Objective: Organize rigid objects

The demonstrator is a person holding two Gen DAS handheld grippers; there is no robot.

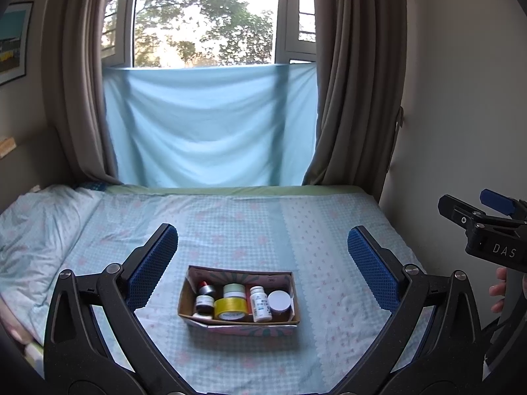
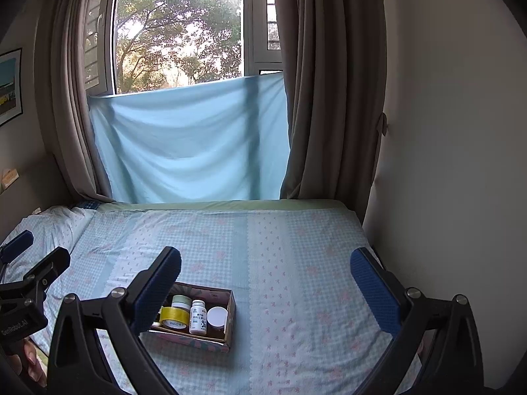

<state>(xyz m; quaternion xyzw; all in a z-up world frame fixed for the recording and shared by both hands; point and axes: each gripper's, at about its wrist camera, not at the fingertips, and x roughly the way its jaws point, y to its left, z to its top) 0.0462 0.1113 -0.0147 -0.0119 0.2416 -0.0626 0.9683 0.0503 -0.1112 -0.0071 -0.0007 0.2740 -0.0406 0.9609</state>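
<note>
A shallow cardboard box (image 1: 293, 309) sits on the bed. It holds a yellow tape roll (image 1: 230, 308), a white pill bottle (image 1: 260, 302), a green-lidded jar (image 1: 234, 290), a white-lidded jar (image 1: 280, 301) and a small dark bottle (image 1: 205, 296). My left gripper (image 1: 263, 253) is open and empty, above and in front of the box. In the right wrist view the box (image 2: 230, 316) lies low left, with tape (image 2: 174, 317) and pill bottle (image 2: 198, 317) showing. My right gripper (image 2: 265, 276) is open and empty, right of the box.
The bed (image 1: 329, 230) has a blue checked sheet, with a pillow (image 1: 39, 223) at the left. A wall (image 1: 461, 98) borders it on the right. Brown curtains (image 1: 355, 82) and a blue cloth (image 1: 210, 125) hang at the window behind.
</note>
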